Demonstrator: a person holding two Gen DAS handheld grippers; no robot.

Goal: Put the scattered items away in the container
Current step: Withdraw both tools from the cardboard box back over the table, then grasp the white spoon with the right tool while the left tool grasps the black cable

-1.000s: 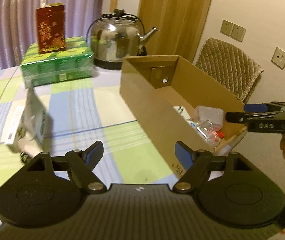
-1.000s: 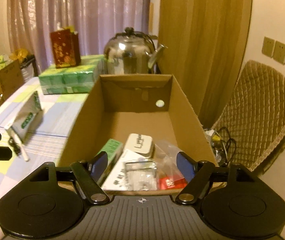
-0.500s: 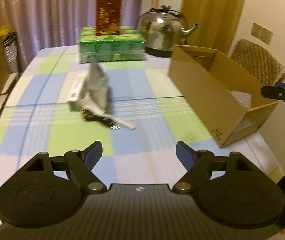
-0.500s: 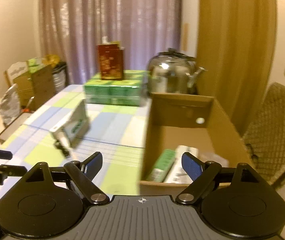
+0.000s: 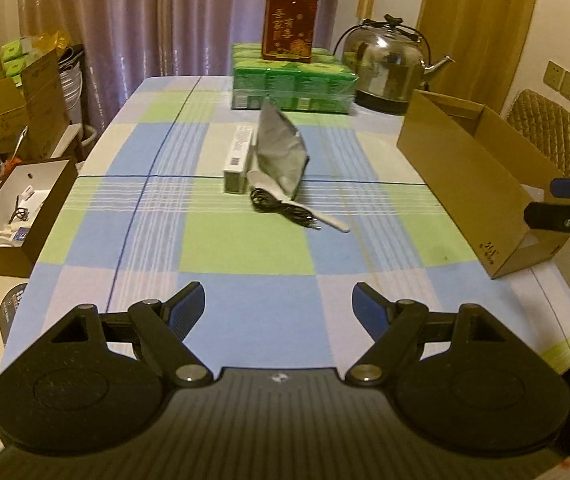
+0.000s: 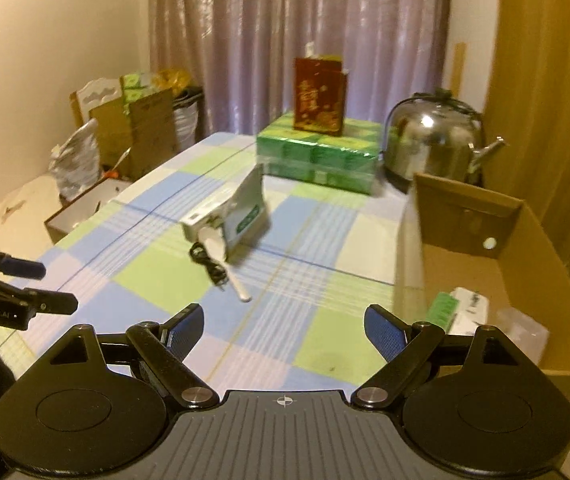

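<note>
Scattered items: a small heap is sitting mid-table on the checked cloth. A silver pouch (image 5: pixel 281 156) is standing upright, a long white box (image 5: pixel 238 160) is lying just beside it on the curtain side, and a coiled black cable (image 5: pixel 281 210) with a white stick-like piece (image 5: pixel 325 220) is lying in front of them, touching the pouch's foot.
Container: the open cardboard box (image 5: pixel 465 184) is sitting at the table's right edge, well apart from the heap. From the right wrist view a green packet (image 6: pixel 441 310), a white pack and something clear are lying inside on its floor.
Left gripper (image 5: pixel 278 308): hovering over the near end of the table, its blue-padded fingers standing wide apart and gripping nothing.
Right gripper (image 6: pixel 284 330): hanging near the box's front corner, fingers likewise spread wide, nothing between them.
Table (image 5: pixel 245 256): the cloth is showing blue, green and white squares.
Far end: a block of green packs (image 5: pixel 293 88) is carrying a red carton (image 5: pixel 291 24), with a steel kettle (image 5: pixel 389 64) beside it.
Surroundings: curtains are hanging behind, a quilted chair (image 5: pixel 553 136) is standing past the box, and open cartons are sitting on the floor to the left.
</note>
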